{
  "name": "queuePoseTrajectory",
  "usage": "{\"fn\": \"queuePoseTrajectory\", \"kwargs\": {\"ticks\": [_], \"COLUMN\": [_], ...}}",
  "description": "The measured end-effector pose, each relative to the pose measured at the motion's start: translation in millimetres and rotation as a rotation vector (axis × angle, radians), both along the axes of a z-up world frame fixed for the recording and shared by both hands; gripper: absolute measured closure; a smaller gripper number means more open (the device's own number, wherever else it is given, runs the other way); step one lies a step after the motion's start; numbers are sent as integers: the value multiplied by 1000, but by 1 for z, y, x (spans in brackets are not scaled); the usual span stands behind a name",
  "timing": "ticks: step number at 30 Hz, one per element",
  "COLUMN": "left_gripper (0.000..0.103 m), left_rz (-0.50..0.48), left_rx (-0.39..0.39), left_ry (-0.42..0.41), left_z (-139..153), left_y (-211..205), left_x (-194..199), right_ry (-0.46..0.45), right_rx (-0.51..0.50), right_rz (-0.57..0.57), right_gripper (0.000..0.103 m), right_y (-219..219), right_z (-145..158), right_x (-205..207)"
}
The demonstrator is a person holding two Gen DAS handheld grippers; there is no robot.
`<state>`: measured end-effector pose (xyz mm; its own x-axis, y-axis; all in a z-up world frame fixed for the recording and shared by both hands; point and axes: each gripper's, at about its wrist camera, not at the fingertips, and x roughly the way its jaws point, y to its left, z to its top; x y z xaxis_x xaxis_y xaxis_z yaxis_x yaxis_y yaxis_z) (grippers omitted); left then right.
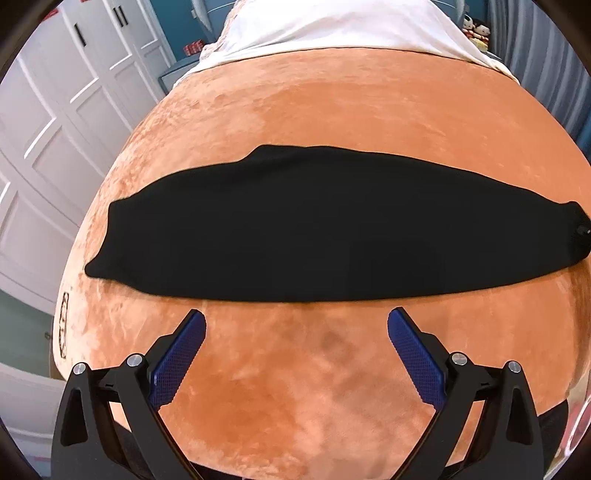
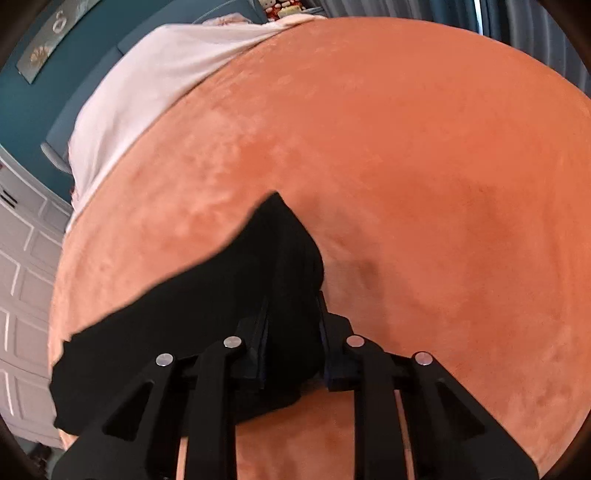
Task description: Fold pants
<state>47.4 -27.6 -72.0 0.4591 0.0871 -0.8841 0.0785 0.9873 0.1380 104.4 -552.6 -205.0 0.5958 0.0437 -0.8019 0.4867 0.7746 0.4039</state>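
Black pants (image 1: 325, 225) lying folded into one long dark band across the orange plush blanket (image 1: 295, 110), running from near its left edge to its right edge, flat and smooth, with a small bump along the far side. At the right end of the band, cloth bunched up and raised off the blanket, pinched between the blue-padded fingers of the right gripper (image 2: 293, 332); jaws drawn close together and clenched on that bunch of fabric, a pointed corner of it sticking up beyond the fingertips. From the grip, the rest of the pants trailing away toward the blanket's left edge in the right wrist view. Left gripper (image 1: 296, 325) held above bare blanket on the near side of the pants, just short of their near hem, jaws spread wide and released, blue textured pads (image 1: 181, 354) facing each other with only orange plush showing between them. Beyond the far edge of the blanket, a white sheet (image 1: 332, 29) covering the head of the bed. Off the left edge, white panelled wardrobe doors (image 1: 55, 122); past the sheet, a teal wall (image 2: 33, 107).
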Motion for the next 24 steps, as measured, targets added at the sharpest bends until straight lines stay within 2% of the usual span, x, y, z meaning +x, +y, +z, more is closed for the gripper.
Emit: {"fn": "queuePoseTrajectory", "kwargs": {"ticks": [4, 7, 10, 11, 13, 14, 17, 19, 20, 22, 23, 24], "left_gripper": [5, 5, 5, 5, 5, 5, 5, 5, 5, 5, 5, 5], "left_rz": [35, 72, 118, 137, 166, 176, 221, 259, 273, 292, 301, 307], "left_rx": [-35, -63, -94, -98, -85, -78, -79, -98, -107, -123, -137, -148], "left_ry": [-4, 0, -3, -8, -18, -20, -19, -9, -5, 5, 14, 19], "left_z": [0, -1, 0, 1, 1, 0, -4, -10, -12, -18, -23, -27], "left_y": [34, 62, 92, 107, 133, 143, 183, 210, 220, 239, 251, 259], "left_x": [-8, -13, -16, -20, -24, -24, -25, -22, -21, -15, -10, -7], "right_ry": [-109, -151, -154, -138, -106, -77, -8, 48, 91, 104, 90, 87], "right_rx": [22, 9, 21, 10, 1, -7, -33, -59, -112, -173, -193, -171], "right_rz": [114, 290, 462, 532, 610, 665, 750, 789, 800, 813, 812, 818], "right_gripper": [85, 85, 85, 85, 85, 85, 84, 83, 81, 77, 67, 56], "right_y": [56, 141, 240, 285, 339, 380, 452, 486, 503, 517, 521, 522], "right_z": [55, 92, 103, 100, 91, 81, 51, 26, 11, -2, 0, 6], "right_x": [17, 45, 75, 88, 103, 113, 128, 132, 132, 130, 129, 128]}}
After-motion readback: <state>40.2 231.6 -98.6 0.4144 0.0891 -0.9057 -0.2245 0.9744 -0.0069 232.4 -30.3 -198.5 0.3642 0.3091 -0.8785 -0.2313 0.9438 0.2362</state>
